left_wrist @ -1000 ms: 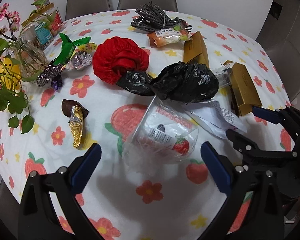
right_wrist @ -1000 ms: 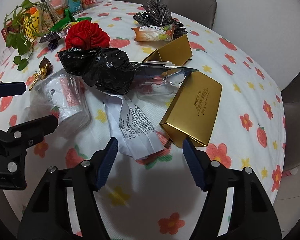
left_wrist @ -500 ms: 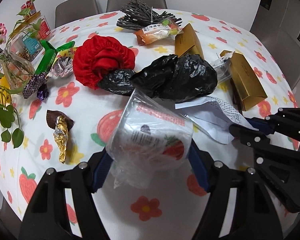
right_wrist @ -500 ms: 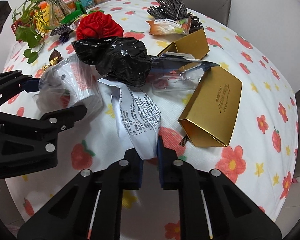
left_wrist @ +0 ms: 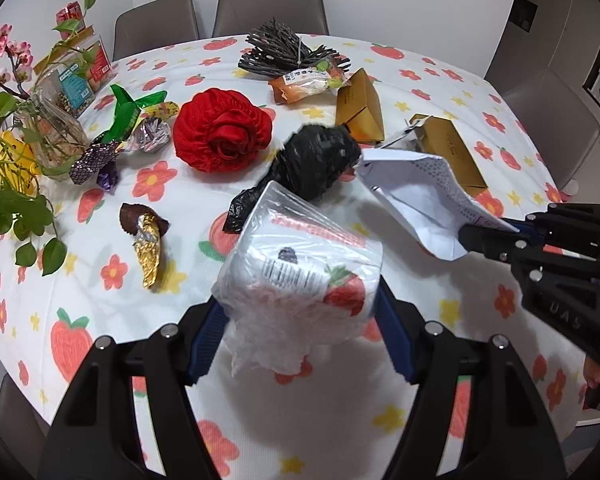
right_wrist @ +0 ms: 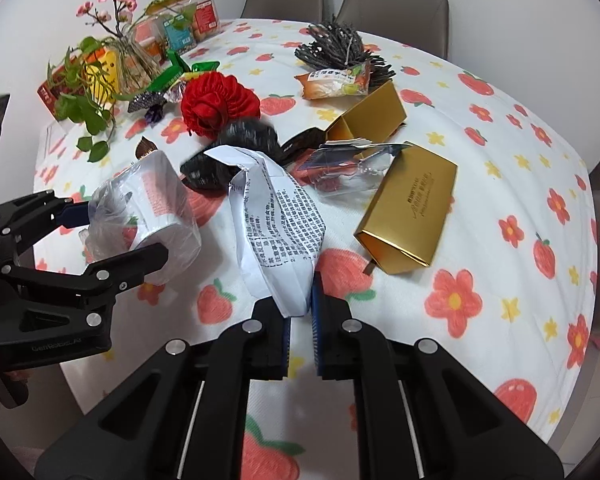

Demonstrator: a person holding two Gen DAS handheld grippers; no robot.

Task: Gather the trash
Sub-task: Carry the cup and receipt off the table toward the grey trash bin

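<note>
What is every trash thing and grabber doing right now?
Left gripper: shut on plastic-wrapped roll, lifted.
Right gripper: shut on printed paper, lifted.
Black bag: crumpled on table.
Gold box: lying down, end open.
Gold foil wrapper: crumpled, lying flat.

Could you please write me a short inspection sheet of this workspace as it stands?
Surface: table under a flowered cloth.
Job's things: wrapped roll and printed paper, both gripped; black bag; two gold boxes; foil wrapper.
Clutter: red cloth, twigs, snack pack, vase.
Grippers: left gripper shut on roll; right gripper shut on paper.
Cables: nothing seen.
Surroundings: chairs, white wall.
</note>
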